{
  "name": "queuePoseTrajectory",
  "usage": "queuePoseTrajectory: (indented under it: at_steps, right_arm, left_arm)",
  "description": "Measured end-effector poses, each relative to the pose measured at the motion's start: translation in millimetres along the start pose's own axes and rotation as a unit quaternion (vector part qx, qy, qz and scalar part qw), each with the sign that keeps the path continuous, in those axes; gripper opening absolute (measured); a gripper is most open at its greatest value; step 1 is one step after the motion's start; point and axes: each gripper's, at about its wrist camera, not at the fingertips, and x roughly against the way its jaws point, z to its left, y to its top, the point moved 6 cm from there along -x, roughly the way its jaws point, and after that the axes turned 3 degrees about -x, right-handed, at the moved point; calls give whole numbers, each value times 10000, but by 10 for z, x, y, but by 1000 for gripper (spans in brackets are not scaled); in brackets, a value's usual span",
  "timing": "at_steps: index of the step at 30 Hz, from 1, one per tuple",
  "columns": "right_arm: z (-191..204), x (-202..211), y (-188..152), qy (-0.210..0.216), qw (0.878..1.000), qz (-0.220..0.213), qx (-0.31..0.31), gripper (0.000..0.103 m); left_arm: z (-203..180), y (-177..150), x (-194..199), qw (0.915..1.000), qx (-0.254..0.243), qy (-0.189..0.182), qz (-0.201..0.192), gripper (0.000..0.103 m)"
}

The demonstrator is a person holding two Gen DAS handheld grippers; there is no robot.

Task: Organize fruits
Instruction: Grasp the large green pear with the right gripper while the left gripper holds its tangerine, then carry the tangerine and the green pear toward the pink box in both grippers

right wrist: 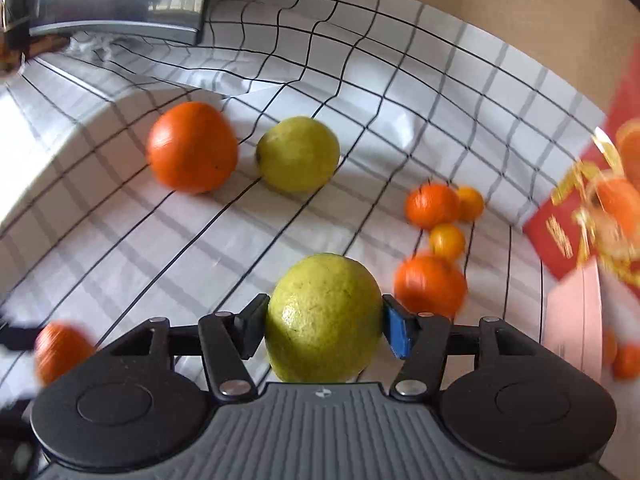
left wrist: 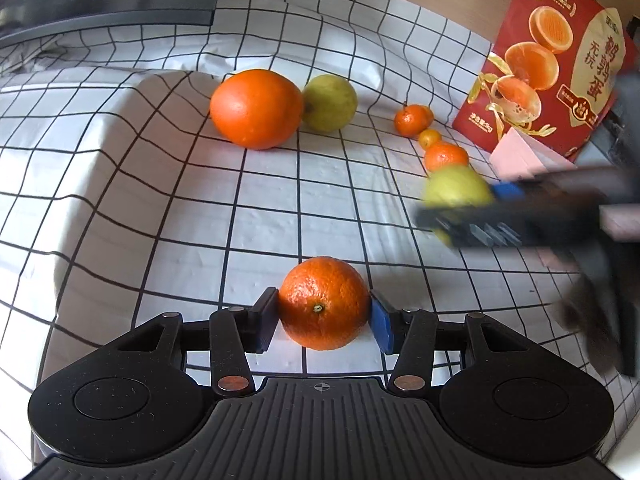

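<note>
Left wrist: you're looking low and close across the checked cloth (left wrist: 160, 200).
Right wrist: you're facing likewise.
Shared: both are showing the big orange (left wrist: 256, 108) (right wrist: 192, 147).

sunlit grid-patterned white cloth (left wrist: 160, 200) below a tan wall (right wrist: 520, 20).

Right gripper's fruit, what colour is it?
Yellow-green; the fruit in the right gripper shows best in the right wrist view.

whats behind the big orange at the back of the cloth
A yellow-green fruit sits just behind and right of the big orange, touching it or nearly so. The orange covers its near left edge. Past both, only checked cloth shows.
</note>
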Motion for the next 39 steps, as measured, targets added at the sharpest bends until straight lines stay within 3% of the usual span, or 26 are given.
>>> queuePoseTrajectory:
  at_steps: [12,17,21,27,30,39]
  right_arm:
    - [-468,803,-1225,-408,9949,114,-915,60]
    - [-534,987,-1364,-473,9924,-125,-1127,60]
    - [-590,1015,-1417,-544,9898,-213,-1296,69]
    - [-650,931,-1587,-444,9830,-71,-1781,72]
    - [-660,920,-1653,-415,9798,-117,-1954,80]
    - [-598,867,-1656,-509,9835,-110,-1734,94]
  left_arm:
    - [-634,-19,-160,9952,-820,-454,270,53]
    - [-833,-12,-219,9919,-1161,-382,357,53]
    - [-846,-4,-252,9920,-1093,-443,455,53]
    - [-853,-6,-250,9932,-1030,-357,398,53]
    - [-846,-2,-244,9942,-945,-332,387,53]
    - [-808,36,-248,9950,-736,-441,506,53]
